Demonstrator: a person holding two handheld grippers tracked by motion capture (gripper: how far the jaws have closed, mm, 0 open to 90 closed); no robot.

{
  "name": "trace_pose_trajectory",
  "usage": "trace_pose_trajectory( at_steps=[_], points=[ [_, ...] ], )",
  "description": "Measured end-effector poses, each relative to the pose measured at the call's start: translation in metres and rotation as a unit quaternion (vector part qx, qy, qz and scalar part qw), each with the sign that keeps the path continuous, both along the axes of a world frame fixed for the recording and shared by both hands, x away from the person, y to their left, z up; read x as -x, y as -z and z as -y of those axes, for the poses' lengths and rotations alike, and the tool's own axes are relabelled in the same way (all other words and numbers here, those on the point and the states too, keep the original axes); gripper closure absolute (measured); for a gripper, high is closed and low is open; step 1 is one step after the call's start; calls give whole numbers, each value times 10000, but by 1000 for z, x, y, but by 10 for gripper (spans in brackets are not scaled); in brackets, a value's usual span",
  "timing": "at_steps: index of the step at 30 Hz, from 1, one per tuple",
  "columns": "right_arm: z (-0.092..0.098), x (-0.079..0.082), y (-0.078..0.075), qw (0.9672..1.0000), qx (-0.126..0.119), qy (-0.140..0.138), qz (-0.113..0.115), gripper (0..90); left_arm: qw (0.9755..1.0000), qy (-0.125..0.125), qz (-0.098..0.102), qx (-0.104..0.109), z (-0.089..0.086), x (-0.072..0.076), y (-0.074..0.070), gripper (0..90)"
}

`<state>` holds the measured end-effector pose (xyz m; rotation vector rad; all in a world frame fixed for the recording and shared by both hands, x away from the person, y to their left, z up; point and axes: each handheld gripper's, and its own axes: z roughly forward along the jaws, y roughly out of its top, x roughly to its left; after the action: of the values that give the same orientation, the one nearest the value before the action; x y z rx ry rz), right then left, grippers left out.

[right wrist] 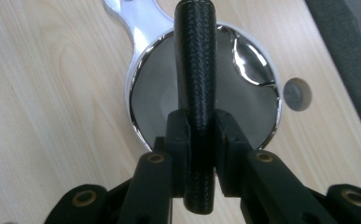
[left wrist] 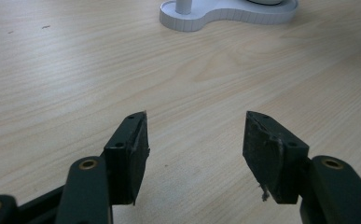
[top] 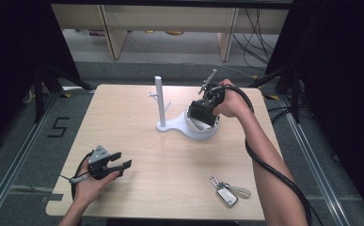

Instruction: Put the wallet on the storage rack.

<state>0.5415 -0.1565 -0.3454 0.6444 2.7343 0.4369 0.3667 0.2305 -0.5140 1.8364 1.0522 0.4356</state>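
**Black leather wallet poised over the stand's dish**

Black, textured leather marks the wallet (right wrist: 196, 70), clamped edge-on between the jaws of the right gripper (right wrist: 201, 140), which hangs over the chrome-lined dish (right wrist: 257, 100) of the white stand (top: 189, 126), just past table (top: 137, 155) centre toward one o'clock. The stand's post (top: 159, 99) rises at the dish's nine o'clock. The left gripper (top: 118, 162) rests at seven o'clock, jaws apart and empty. A key fob (top: 226, 194) lies at five o'clock. The step appears to be placing the wallet; the next move likely calls for lowering into the dish, then releasing.
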Motion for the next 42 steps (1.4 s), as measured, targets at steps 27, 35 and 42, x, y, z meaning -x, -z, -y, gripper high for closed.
trace_pose_trajectory(
  at_steps=[27,35,42],
  points=[
    [36,40,-15,9851,-1000,1392,168,367,10000,-19,20,38,0,1,-1,400],
    [53,88,9,9795,-692,1814,-535,545,10000,-5,34,42,2,2,-1,399],
    [47,127,61,9718,-601,1806,-1393,644,10000,0,13,1,2,3,-2,400]
  ],
)
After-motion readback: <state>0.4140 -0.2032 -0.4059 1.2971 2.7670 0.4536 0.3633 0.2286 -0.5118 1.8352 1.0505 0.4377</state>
